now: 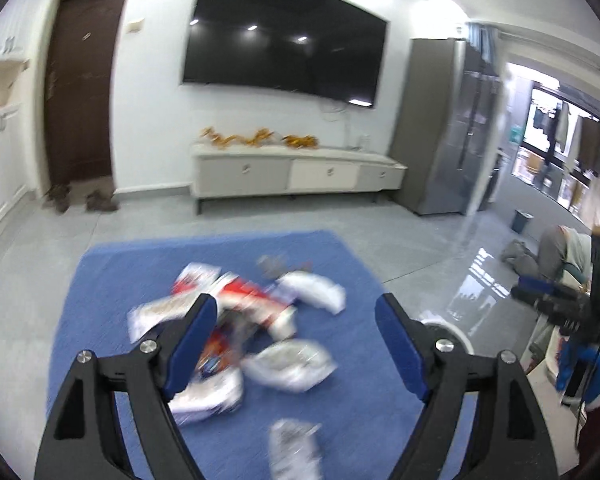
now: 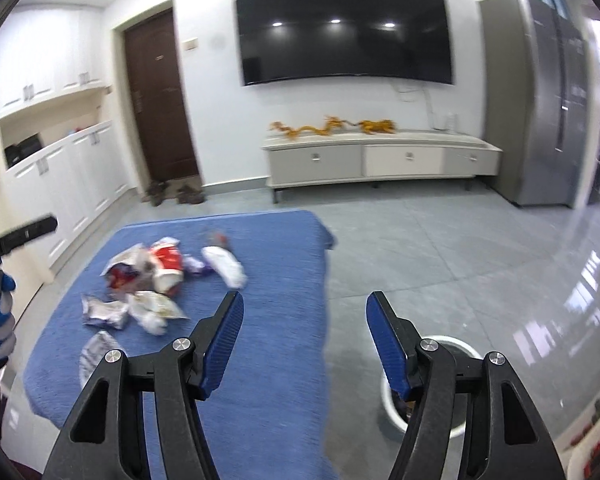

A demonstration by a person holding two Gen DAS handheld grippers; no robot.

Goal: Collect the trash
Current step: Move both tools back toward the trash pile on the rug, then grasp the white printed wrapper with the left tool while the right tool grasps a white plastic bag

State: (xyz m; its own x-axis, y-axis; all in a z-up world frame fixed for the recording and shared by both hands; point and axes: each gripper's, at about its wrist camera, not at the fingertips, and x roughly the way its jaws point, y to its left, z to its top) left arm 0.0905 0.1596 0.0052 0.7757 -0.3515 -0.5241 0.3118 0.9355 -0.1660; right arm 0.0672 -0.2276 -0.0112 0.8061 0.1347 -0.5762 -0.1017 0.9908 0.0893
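Nearest the cameras, both grippers hung in the air with nothing between their blue fingers. The left gripper (image 1: 296,320) stood wide apart over the blue mat (image 1: 380,420), pointing down at the litter. The right gripper (image 2: 305,320) stood moderately open and empty, over the mat's right edge and the grey floor (image 2: 460,248).

Just beyond the right gripper's right finger, a white bin (image 2: 392,400) sat on the floor beside the mat, partly hidden by the gripper; something seemed to lie inside it, too obscured to name.

The trash was all on the mat. A crumpled silver wrapper (image 1: 296,444) lay closest to the left gripper, then a white bag (image 1: 292,364), then the main pile of wrappers (image 2: 148,276) with a red and white packet (image 2: 166,258) in it, and a long white bag (image 2: 225,267) at its far right side.

Farther back stood a low cabinet (image 2: 380,156) under a wall television (image 2: 344,28), a brown door (image 2: 160,104) and a grey refrigerator (image 2: 540,100).

The left view was smeared, which suggested fast travel; a hurried approach could land the fingers on the mat's pile instead of a wrapper, or pinch mat and wrapper together. The wrappers looked light and slippery, so a shallow pinch would likely let one slide out on the way to the bin. The overlapping pile could also drag neighbours along and scatter them onto the floor.
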